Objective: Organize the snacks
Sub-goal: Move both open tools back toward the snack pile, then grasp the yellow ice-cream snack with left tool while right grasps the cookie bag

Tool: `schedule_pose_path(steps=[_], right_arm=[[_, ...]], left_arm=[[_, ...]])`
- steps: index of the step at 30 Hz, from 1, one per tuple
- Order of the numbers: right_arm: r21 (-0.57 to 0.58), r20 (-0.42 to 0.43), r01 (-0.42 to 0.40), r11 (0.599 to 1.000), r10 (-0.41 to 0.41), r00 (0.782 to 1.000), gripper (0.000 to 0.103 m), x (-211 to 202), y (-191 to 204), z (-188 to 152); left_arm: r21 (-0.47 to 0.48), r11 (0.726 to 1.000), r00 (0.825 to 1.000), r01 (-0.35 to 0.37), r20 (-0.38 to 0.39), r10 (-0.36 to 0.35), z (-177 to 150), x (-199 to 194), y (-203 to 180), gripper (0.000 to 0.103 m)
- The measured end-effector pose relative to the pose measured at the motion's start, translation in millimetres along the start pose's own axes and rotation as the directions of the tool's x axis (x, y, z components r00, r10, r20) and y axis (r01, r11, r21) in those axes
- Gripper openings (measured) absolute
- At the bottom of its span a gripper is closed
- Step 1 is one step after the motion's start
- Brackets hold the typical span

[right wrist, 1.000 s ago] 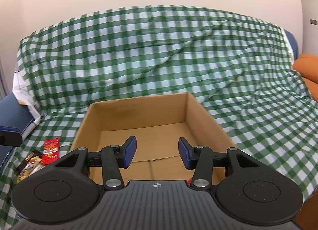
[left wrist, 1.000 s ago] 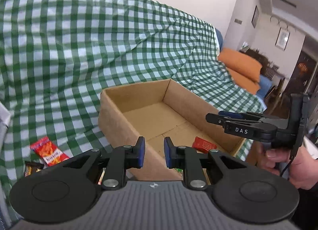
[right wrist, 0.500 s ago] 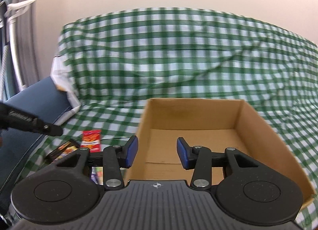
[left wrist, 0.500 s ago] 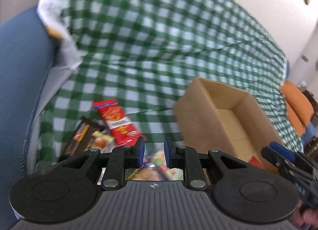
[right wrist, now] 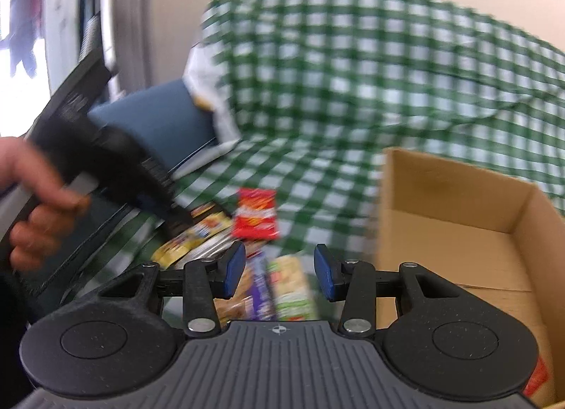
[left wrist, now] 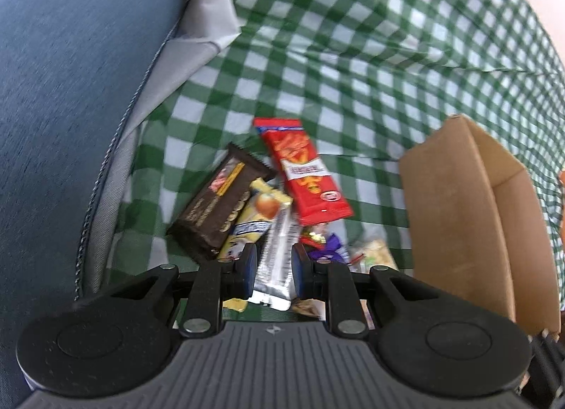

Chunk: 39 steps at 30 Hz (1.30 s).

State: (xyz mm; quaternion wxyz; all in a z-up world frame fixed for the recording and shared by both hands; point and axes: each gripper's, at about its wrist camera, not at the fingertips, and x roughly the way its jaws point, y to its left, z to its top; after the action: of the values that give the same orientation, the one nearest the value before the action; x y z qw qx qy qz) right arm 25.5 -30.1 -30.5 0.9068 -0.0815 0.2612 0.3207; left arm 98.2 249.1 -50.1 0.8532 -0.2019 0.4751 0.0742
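Observation:
A pile of snacks lies on the green checked cloth (left wrist: 317, 66) left of a cardboard box (left wrist: 455, 211). In the left wrist view I see a red packet (left wrist: 305, 170), a dark brown bar (left wrist: 220, 204), a yellow packet (left wrist: 254, 218) and a silver wrapper (left wrist: 279, 260). My left gripper (left wrist: 271, 269) is open, its fingers either side of the silver wrapper, just above the pile. My right gripper (right wrist: 279, 269) is open and empty above a purple packet (right wrist: 259, 285) and a green-and-white packet (right wrist: 291, 289). The red packet (right wrist: 256, 213) and the box (right wrist: 459, 229) show beyond it.
A blue sofa arm (left wrist: 70, 98) rises left of the pile, with grey cloth edge (left wrist: 197, 42) beside it. A small red packet (right wrist: 536, 379) lies in the box's near corner. The left hand and its gripper body (right wrist: 106, 169) cross the right wrist view. The view is blurred.
Both grippers have swung left from the box to the snack pile. The left gripper has dropped close over the pile and opened a little wider. The right gripper stays open.

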Motion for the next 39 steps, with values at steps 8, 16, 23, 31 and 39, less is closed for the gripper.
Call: schedule_pose_path(steps=[8, 16, 23, 31, 39], right_arm=[[-0.107, -0.107, -0.044, 0.993, 0.033, 0.994, 0.071, 33.3, 34.0, -12.7], [-0.072, -0.174, -0.057, 0.996, 0.044, 0.984, 0.088, 61.6, 40.5, -10.9], [-0.086, -0.236, -0.063, 0.994, 0.041, 0.971, 0.089, 85.8, 49.3, -20.6], [-0.08, -0.282, -0.064, 0.995, 0.039, 0.959, 0.067, 98.5, 47.2, -29.4], [-0.061, -0.261, -0.074, 0.995, 0.055, 0.964, 0.057, 75.9, 40.6, -26.0]], left_arm=[[-0.03, 0.996, 0.996, -0.079, -0.039, 0.078, 3.8, 14.8, 7.6, 0.049], [0.026, 0.988, 0.986, -0.15, -0.066, 0.151, 2.6, 33.1, -3.1, 0.053], [0.093, 0.977, 0.978, -0.192, -0.06, 0.198, 3.2, 47.5, -8.0, 0.038], [0.08, 0.987, 0.987, -0.141, -0.072, 0.147, 3.0, 40.8, -3.9, 0.012], [-0.054, 0.998, 0.999, -0.018, -0.03, 0.016, -2.3, 10.6, 12.7, 0.01]])
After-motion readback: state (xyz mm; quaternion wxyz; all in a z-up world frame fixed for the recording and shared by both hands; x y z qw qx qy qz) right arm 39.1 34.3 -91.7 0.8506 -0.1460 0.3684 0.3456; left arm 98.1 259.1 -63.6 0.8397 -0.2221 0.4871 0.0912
